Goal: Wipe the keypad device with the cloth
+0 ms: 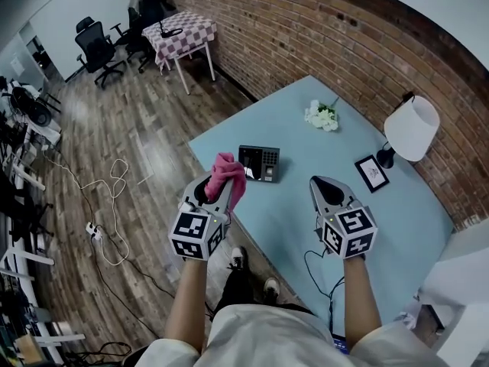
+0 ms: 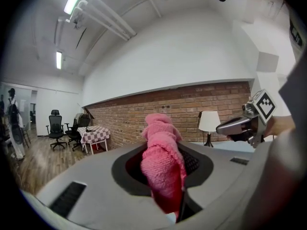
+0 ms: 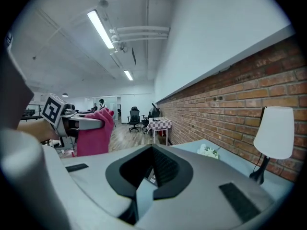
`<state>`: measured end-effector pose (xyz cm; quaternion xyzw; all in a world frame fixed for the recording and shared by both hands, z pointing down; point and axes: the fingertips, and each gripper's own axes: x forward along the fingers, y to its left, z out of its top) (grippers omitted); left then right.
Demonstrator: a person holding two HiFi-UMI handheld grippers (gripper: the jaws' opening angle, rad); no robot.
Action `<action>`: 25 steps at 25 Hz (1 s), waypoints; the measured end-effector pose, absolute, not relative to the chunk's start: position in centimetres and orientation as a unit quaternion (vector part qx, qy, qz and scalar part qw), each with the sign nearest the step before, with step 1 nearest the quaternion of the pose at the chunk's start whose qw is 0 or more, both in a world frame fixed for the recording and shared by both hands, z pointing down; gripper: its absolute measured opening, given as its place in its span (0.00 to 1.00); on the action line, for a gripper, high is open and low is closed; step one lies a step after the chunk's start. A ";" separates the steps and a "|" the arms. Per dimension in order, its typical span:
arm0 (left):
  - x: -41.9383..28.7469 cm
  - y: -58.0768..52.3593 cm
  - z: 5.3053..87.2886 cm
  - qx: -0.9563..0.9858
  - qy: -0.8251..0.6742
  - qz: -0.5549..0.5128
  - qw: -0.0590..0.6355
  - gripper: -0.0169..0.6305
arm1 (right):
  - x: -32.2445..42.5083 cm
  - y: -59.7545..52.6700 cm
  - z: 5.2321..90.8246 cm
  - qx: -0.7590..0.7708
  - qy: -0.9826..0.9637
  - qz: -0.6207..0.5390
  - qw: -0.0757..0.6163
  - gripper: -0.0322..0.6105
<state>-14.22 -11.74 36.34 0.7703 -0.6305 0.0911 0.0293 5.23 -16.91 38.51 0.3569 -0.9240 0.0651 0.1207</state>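
Step in hand, as judged: bringing the cloth (image 1: 227, 173) to the keypad device (image 1: 260, 163); no contact is made yet. The device lies flat close to the near edge of the desk (image 1: 306, 228), at about 2 o'clock from the cloth and just beside it. Recommended: lower the bunched cloth onto the device's face, press lightly and stroke across the keys. The unit looks unfixed and may slide, so the right gripper could steady its 3 o'clock edge. Left gripper (image 1: 216, 192): clamped on the cloth, which stands bunched between the jaws and out past their tips. Right gripper (image 1: 328, 191): jaws together, nothing between them. It is held above the desk at 4 o'clock from the device and touches nothing.
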 end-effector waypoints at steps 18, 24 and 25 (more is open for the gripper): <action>-21.5 -29.7 49.3 0.781 -0.595 0.170 0.079 0.23 | 0.8 -24.1 43.6 0.429 -0.882 0.122 0.153 0.07; -21.4 -33.1 53.8 0.789 -0.575 0.191 0.105 0.24 | 0.1 -25.9 45.8 0.438 -0.871 0.144 0.171 0.07; -21.2 -33.4 54.5 0.790 -0.572 0.194 0.110 0.24 | 0.0 -26.1 46.2 0.440 -0.868 0.147 0.175 0.07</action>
